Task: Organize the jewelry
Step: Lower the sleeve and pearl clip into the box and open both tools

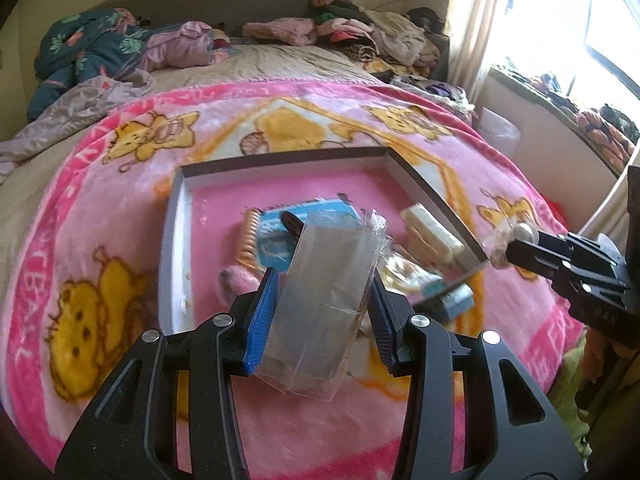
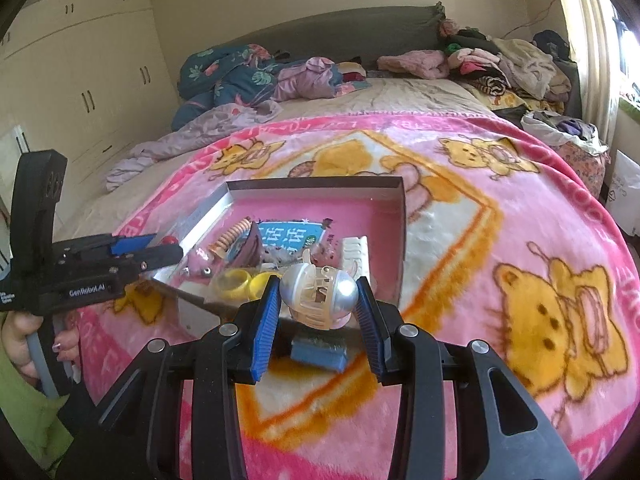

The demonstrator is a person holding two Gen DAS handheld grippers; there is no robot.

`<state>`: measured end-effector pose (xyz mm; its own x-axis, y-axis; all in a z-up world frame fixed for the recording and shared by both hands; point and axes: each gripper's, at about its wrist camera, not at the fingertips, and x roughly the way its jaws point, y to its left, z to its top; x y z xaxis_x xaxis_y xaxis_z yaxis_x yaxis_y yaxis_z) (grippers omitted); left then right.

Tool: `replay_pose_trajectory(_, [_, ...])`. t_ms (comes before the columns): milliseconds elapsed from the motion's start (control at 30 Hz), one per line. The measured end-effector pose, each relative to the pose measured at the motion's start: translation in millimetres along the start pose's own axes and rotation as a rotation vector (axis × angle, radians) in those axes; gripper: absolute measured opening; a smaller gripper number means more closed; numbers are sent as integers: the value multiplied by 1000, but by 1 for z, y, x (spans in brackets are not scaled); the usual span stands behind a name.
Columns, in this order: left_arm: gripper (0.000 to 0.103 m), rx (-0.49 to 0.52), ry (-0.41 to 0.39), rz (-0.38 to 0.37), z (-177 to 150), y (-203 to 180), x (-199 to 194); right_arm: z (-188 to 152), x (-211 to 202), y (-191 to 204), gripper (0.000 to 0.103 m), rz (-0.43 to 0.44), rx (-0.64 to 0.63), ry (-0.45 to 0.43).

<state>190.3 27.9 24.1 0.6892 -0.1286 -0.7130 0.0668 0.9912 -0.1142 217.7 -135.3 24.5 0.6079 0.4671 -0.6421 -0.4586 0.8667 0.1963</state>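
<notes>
Pointing up and away from the camera with a slight lean to the right, a clear plastic box (image 1: 320, 308) sits lengthwise between the blue pads of the left gripper (image 1: 322, 304), its far end over the tray (image 1: 180, 216). Both pads press its sides, so the jaws are clamped on it at a moderate width. In the right wrist view this gripper (image 2: 160, 250) reaches in from the left edge, level with the tray's near corner, with a hand (image 2: 28, 340) in a green sleeve wrapped round its handle.

The right gripper (image 2: 316, 308) has its jaws closed against a silver and cream hair clip (image 2: 318, 296), whose rounded silver shells face each pad and whose teeth point toward the tray. It hangs just above the tray's near edge, over a small blue block (image 2: 320, 352) lying on the pink blanket (image 2: 500, 240).

Inside the tray lie a blue card (image 2: 288, 236), a coiled orange bracelet (image 2: 232, 236), two yellow rings (image 2: 240, 284), a white comb (image 2: 356, 256) and small pink pieces, crowded toward the near side.
</notes>
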Motion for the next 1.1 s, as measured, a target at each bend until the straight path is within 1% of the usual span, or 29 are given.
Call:
replay_pose_trajectory(233, [35, -51, 2, 43, 14, 29, 13, 12, 21, 4, 36, 16, -5, 15])
replay_pose_trajectory(533, [36, -114, 26, 89, 17, 63, 34, 24, 50, 9, 36, 15, -28, 36])
replay_pose_trajectory(667, [36, -114, 28, 137, 15, 72, 41, 30, 63, 9, 36, 5, -34, 44])
replay_pose_trajectory(867, [36, -130, 50, 144, 11, 82, 51, 34, 85, 9, 36, -31, -56, 66])
replay_pose_trajectory(1100, [34, -136, 65, 142, 9, 86, 59, 35, 108, 14, 37, -72, -89, 91])
